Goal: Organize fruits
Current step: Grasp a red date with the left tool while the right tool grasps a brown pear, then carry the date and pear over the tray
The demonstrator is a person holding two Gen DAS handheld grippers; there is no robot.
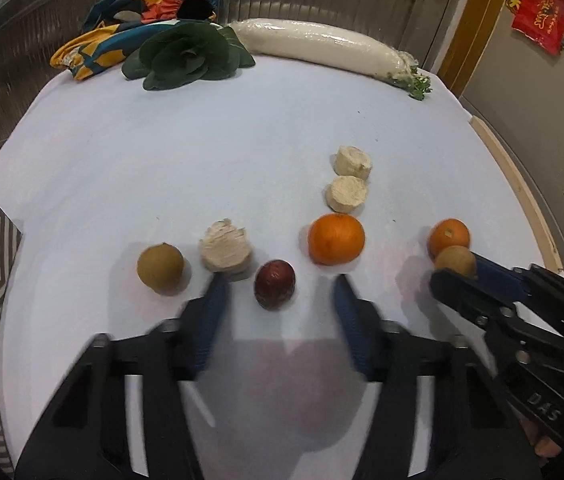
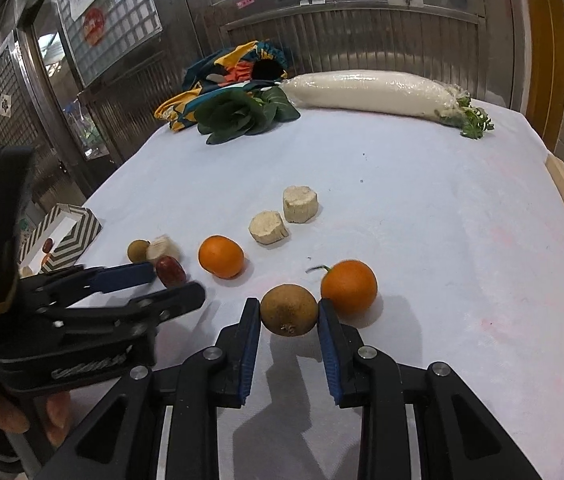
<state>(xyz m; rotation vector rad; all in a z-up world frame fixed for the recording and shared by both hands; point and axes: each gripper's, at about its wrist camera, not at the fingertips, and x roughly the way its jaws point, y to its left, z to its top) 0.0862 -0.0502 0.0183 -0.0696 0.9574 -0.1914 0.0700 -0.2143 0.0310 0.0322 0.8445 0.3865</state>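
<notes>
My right gripper [image 2: 289,312] is shut on a brown longan [image 2: 289,310] just above the white table, next to a stemmed orange [image 2: 349,288]; it also shows in the left wrist view [image 1: 456,268], with the longan [image 1: 455,261]. My left gripper [image 1: 278,280] is open and empty, its fingers either side of a red date [image 1: 274,284]. It also shows in the right wrist view [image 2: 176,280]. Ahead lie another longan [image 1: 160,268], a pale cut chunk [image 1: 226,248] and an orange [image 1: 336,239].
Two more pale chunks [image 1: 348,194] lie further back. A striped box [image 2: 62,236] with fruit inside stands at the left edge. A long white radish [image 2: 370,92], a leafy green [image 2: 238,116] and a colourful cloth [image 2: 234,68] lie at the far edge.
</notes>
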